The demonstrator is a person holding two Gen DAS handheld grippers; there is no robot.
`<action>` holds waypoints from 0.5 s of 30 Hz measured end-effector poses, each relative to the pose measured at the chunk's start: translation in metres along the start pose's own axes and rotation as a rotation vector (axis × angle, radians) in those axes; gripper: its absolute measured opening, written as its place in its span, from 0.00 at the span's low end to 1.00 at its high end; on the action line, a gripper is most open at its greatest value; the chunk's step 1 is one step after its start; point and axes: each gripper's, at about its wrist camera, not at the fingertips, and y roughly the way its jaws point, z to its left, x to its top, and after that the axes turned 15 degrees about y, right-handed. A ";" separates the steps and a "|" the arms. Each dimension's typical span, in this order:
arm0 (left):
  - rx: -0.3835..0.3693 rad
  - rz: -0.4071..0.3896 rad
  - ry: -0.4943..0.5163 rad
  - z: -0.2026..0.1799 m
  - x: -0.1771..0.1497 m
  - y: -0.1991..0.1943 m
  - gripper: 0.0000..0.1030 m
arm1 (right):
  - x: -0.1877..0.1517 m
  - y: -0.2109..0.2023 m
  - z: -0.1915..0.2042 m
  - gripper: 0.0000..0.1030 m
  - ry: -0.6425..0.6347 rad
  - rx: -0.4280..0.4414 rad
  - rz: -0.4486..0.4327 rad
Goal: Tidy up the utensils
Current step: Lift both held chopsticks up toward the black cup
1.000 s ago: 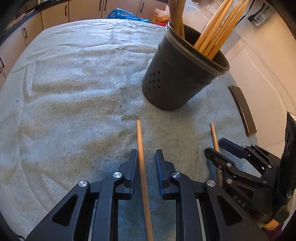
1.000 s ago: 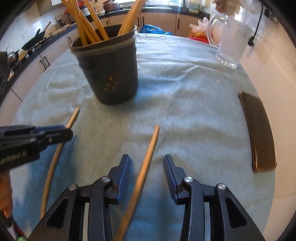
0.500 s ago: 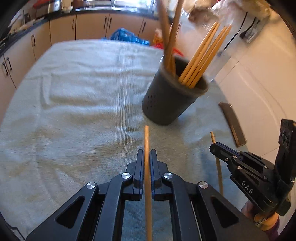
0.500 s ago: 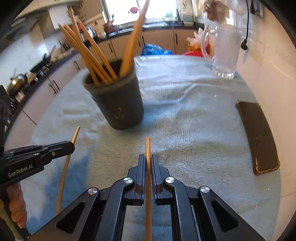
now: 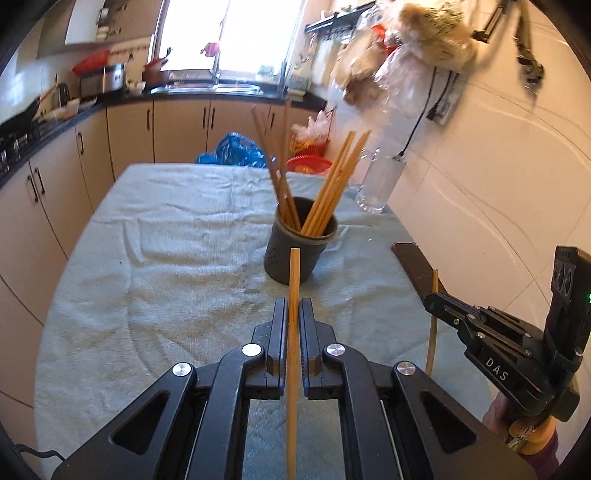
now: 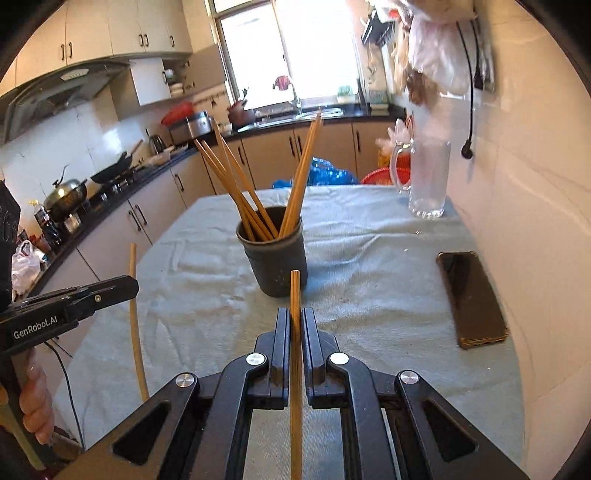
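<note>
**Two chopsticks gripped, holder ahead**

The left gripper (image 5: 293, 317) is clamped on a chopstick (image 5: 293, 280); the right gripper (image 6: 294, 328) pinches another chopstick (image 6: 295, 295). Beyond both stands the dark holder (image 6: 275, 258), part-filled. Next, I judge, each tip must tilt over its rim. The chopsticks' rear ends are cut off.

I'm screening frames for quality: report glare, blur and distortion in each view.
Left wrist view: window blown out white, hanging bags at top right smeared, fisheye bends the cabinets; chopstick holder sharp. Right wrist view: window overexposed too, wall bowed, phone and holder crisp.
</note>
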 end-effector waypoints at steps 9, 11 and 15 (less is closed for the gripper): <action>0.030 -0.067 0.075 -0.027 -0.005 -0.038 0.05 | -0.009 -0.044 0.008 0.06 -0.017 0.011 -0.077; 0.033 -0.078 0.084 -0.031 -0.005 -0.045 0.05 | -0.010 -0.052 0.010 0.06 -0.022 0.013 -0.090; 0.053 -0.102 0.110 -0.037 -0.005 -0.057 0.05 | -0.010 -0.064 0.013 0.06 -0.031 0.019 -0.115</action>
